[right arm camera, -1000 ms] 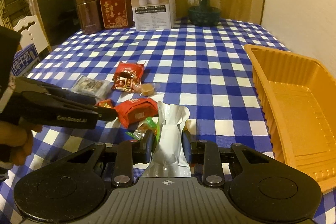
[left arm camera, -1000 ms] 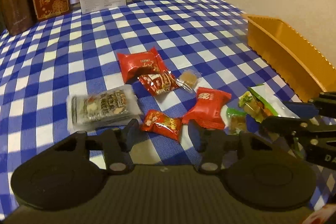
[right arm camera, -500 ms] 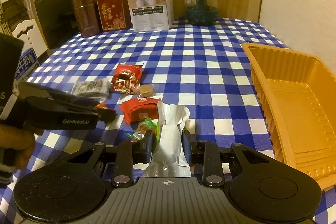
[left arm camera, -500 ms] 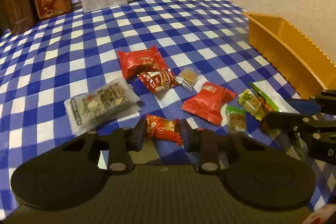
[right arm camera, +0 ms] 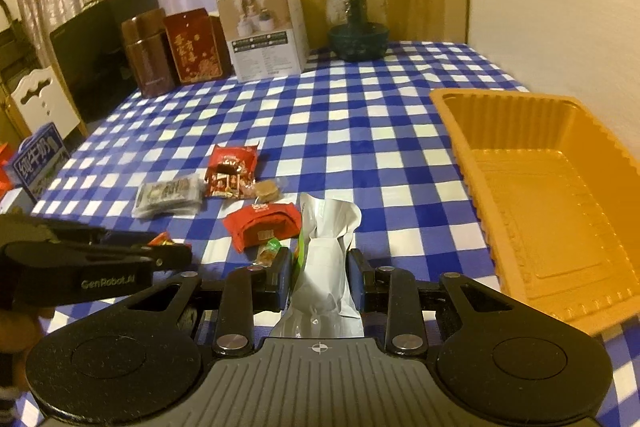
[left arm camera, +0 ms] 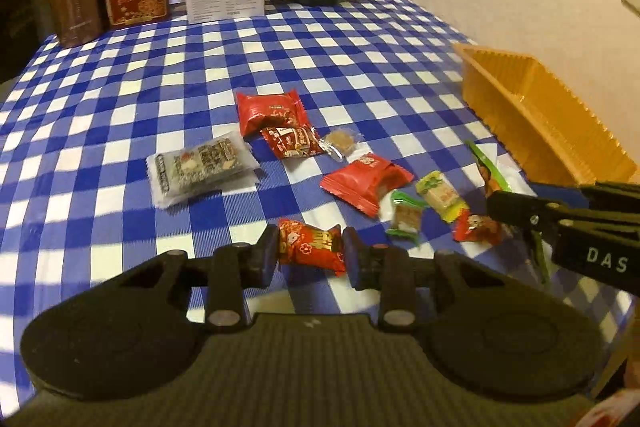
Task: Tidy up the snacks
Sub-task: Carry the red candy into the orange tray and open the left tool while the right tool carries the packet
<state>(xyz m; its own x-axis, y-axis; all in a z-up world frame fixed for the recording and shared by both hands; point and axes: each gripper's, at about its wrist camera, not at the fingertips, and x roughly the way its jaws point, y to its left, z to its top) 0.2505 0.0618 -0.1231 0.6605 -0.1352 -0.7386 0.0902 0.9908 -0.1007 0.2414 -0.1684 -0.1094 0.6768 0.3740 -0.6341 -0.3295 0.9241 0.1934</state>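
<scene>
My left gripper (left arm camera: pixel 310 253) has just closed its jaws on the small red candy (left arm camera: pixel 311 246), which a moment ago lay loose on the checked tablecloth (left arm camera: pixel 120 99) just ahead of the open fingers; now the pads press on both ends of the wrapper and the piece seems lifted a little off the cloth. That gives me a snack in each hand, so I judge the picking step done and the carry to the orange tray (right arm camera: pixel 552 195) next. My right gripper (right arm camera: pixel 320 281) is clamped, as it was before, on the tall white packet (right arm camera: pixel 328 259), which stands up between its fingers with its top crumpled. The tray sits at the right of the table, empty as far as I can see, near the right gripper and further from the left. Left on the cloth are the big red packet (left arm camera: pixel 270 111), the smaller red one (left arm camera: pixel 292 142) against it, a round biscuit in clear wrap (left arm camera: pixel 341 142), the grey speckled bar (left arm camera: pixel 200 169), a red pouch (left arm camera: pixel 366 181) and a few green-wrapped sweets (left arm camera: pixel 440 195) by the right gripper's fingers. With most of the pile still out, the sorting has barely begun.
</scene>
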